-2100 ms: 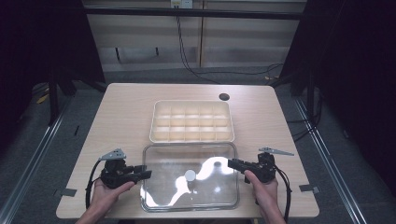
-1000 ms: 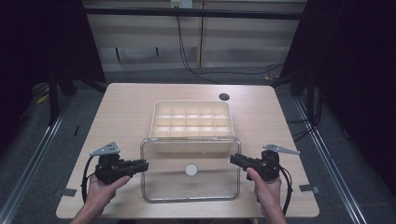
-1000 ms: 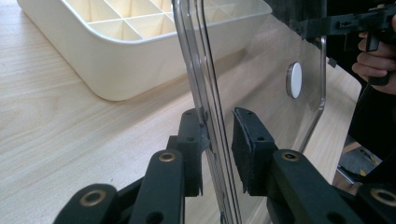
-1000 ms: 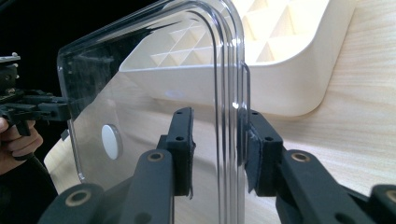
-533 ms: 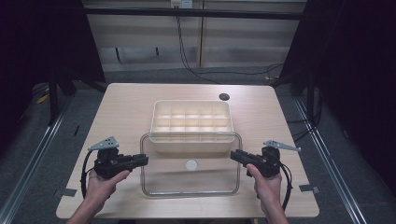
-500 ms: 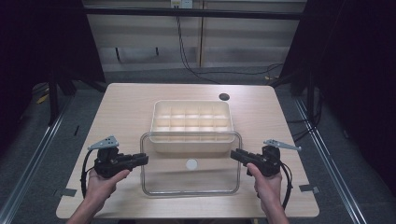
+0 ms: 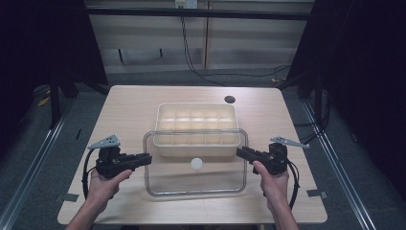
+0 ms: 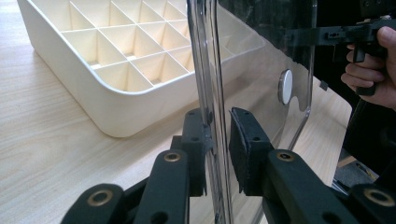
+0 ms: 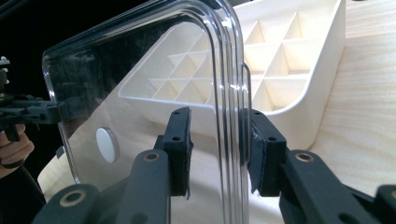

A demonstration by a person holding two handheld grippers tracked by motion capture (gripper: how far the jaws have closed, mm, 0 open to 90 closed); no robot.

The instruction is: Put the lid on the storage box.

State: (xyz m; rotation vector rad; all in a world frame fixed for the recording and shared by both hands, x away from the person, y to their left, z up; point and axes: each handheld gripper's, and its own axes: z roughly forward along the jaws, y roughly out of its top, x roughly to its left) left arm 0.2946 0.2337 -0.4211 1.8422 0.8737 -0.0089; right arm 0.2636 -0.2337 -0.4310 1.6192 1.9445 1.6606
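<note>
Both hand-held grippers, the left (image 7: 146, 157) and the right (image 7: 241, 152), clenched the side rims of the clear lid (image 7: 196, 179), held just above the bench (image 7: 124, 108) beside the cream compartment tray (image 7: 196, 125). Next, it likely needed lowering squarely onto that tray.

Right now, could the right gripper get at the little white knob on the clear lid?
Probably not: the right gripper is busy gripping the clear lid's edge, and the white knob sits mid-panel, apart from its jaws.
</note>
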